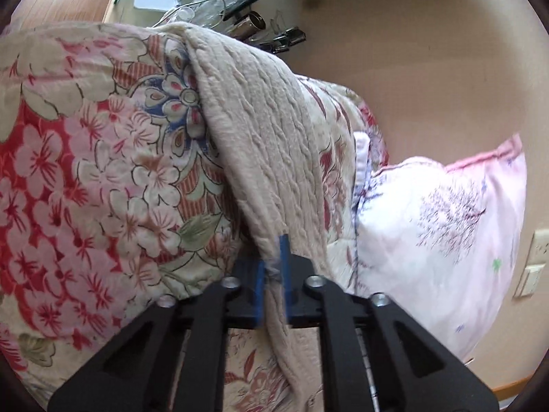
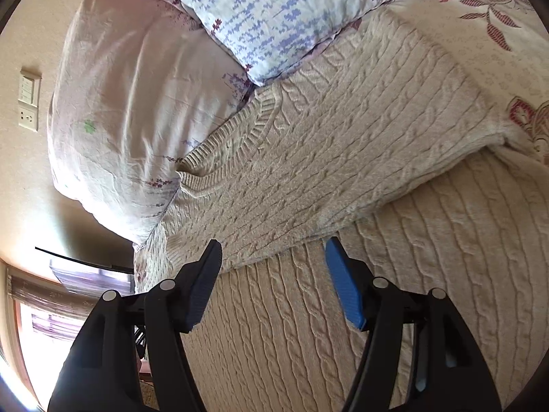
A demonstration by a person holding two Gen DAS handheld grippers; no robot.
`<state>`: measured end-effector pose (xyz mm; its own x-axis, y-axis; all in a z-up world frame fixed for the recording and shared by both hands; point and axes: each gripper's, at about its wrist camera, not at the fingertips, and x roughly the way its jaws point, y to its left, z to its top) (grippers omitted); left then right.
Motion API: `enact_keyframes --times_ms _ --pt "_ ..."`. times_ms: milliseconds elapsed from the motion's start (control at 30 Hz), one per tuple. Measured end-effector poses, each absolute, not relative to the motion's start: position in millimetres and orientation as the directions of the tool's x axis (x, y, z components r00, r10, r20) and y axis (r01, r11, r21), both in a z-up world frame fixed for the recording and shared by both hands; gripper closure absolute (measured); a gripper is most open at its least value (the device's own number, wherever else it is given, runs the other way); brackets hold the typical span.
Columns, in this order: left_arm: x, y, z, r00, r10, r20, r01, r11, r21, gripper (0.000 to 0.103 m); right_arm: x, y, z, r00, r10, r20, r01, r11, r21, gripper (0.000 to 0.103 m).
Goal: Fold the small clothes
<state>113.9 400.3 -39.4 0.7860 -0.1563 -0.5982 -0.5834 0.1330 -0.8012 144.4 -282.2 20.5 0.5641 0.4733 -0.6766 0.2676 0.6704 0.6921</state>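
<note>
Sweater [image 2: 308, 158], cream and cable-knit, lies spread on my floral quilt [image 1: 85, 171], its ribbed collar against the pale pillow [image 2: 130, 103]. One part is folded over the body. My left tongs [image 1: 272, 274] are clamped tight on a bunched edge of the knit, which rises from the blue pads as a taut ridge over the quilt. My right tongs [image 2: 271, 257] stand apart above the folded edge, gripping nothing; whether the tips touch the wool I cannot tell.
</note>
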Motion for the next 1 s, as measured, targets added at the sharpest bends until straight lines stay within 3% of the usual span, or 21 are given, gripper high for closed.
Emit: enact_keyframes --times_ms 233,433,533,667,867,1000 --pt "110.0 374.9 5.0 0.877 -0.158 -0.453 -0.416 0.223 -0.882 0.098 132.2 -298.4 21.0 0.577 0.468 -0.67 0.276 0.66 0.699 0.038" --pt "134.3 294.5 70.6 0.904 -0.339 -0.261 -0.146 0.329 -0.933 0.098 127.5 -309.0 24.2 0.593 0.471 -0.653 0.272 0.646 0.713 0.038" --pt "148.3 238.5 86.9 0.871 -0.442 -0.212 -0.043 0.361 -0.931 0.098 125.2 -312.2 24.9 0.597 0.479 -0.644 0.265 0.64 0.721 0.038" --pt "164.1 169.3 72.8 0.807 -0.525 -0.271 -0.036 0.414 -0.91 0.098 120.4 -318.5 23.1 0.597 0.487 -0.638 0.261 0.634 0.728 0.038" --pt "179.0 97.8 -9.7 0.647 -0.583 -0.491 -0.218 0.476 -0.852 0.097 108.4 -330.2 17.2 0.596 0.477 -0.646 0.285 0.627 0.725 0.038" --pt "177.1 103.0 -26.1 0.633 -0.609 -0.477 -0.264 0.41 -0.873 0.091 102.2 -341.3 14.6 0.6 0.459 -0.655 0.307 0.625 0.718 0.038"
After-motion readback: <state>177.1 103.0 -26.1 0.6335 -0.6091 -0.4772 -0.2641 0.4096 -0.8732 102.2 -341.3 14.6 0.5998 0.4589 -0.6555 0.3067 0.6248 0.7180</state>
